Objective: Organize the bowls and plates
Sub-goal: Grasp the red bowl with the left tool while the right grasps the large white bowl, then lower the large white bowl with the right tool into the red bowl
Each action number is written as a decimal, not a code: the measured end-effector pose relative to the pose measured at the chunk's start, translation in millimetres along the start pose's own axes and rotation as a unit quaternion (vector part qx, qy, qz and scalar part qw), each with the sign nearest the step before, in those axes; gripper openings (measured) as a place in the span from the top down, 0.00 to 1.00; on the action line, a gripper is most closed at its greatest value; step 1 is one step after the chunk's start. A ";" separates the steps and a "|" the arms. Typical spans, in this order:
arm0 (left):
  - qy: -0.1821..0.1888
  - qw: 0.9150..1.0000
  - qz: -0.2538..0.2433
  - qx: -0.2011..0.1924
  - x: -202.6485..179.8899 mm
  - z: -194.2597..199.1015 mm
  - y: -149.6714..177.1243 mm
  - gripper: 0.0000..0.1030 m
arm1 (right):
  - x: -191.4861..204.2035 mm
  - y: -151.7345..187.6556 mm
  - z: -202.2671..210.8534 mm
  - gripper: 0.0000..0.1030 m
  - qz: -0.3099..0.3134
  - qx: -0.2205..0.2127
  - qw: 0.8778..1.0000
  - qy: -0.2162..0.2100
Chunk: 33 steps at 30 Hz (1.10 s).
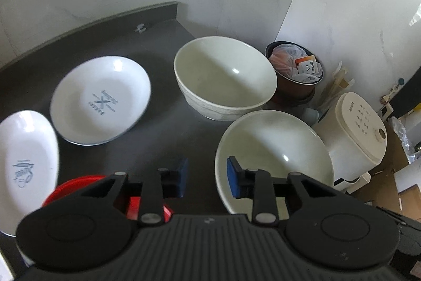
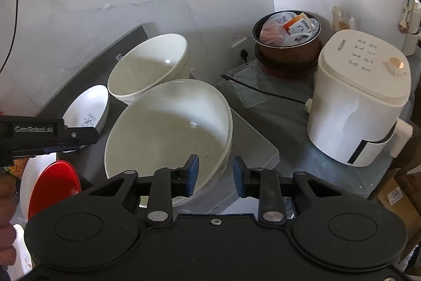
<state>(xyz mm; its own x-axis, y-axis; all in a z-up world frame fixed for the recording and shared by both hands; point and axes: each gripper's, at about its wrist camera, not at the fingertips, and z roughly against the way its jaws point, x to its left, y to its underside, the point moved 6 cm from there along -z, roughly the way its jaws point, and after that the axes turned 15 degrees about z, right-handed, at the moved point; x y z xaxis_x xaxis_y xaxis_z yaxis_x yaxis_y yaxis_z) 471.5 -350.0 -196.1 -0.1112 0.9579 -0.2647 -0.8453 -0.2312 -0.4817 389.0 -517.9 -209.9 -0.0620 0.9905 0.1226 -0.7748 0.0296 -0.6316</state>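
Two cream bowls stand on the dark counter [image 1: 163, 138]: a far bowl [image 1: 223, 75] [image 2: 147, 70] and a near bowl [image 1: 273, 149] [image 2: 168, 133]. My left gripper [image 1: 208, 175] is open, with the near bowl's left rim lying between its blue pads. My right gripper [image 2: 215, 173] is open too, and that bowl's right rim sits between its pads. A round white plate [image 1: 100, 99] [image 2: 89, 109], an oval white plate [image 1: 26, 162] and a red plate [image 1: 76, 186] [image 2: 55, 186] lie to the left. The left gripper's body [image 2: 47, 136] shows at the left of the right wrist view.
Past the counter's right edge, a white appliance [image 1: 357, 133] [image 2: 360, 102] and a brown pot full of bags [image 1: 294, 70] [image 2: 286, 44] stand on a lower surface. A black cable [image 2: 263, 91] crosses a clear tray. Cardboard boxes [image 2: 394, 199] sit at right. A hand [image 2: 5, 202] shows at left.
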 end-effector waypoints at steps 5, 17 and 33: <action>-0.003 1.000 0.002 0.009 -5.3 -16.9 -0.7 0.78 | -8.5 -1.0 -9.7 0.74 -0.006 0.003 1.000 -0.011; -0.021 0.998 0.028 0.042 -8.1 -48.7 6.6 0.93 | -12.6 -5.3 -23.4 0.85 0.009 0.010 0.999 -0.031; 0.024 0.998 0.051 0.020 5.9 -3.8 -6.6 0.94 | 7.6 -27.2 19.6 0.87 0.026 -0.026 0.999 0.001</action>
<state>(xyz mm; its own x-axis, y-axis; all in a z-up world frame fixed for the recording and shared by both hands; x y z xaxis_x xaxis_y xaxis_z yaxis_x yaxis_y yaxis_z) 478.4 -343.4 -197.6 -0.1746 0.9201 -0.3507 -0.8514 -0.3200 -0.4156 397.3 -513.8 -176.8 -0.1000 0.9911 0.0879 -0.7369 -0.0144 -0.6759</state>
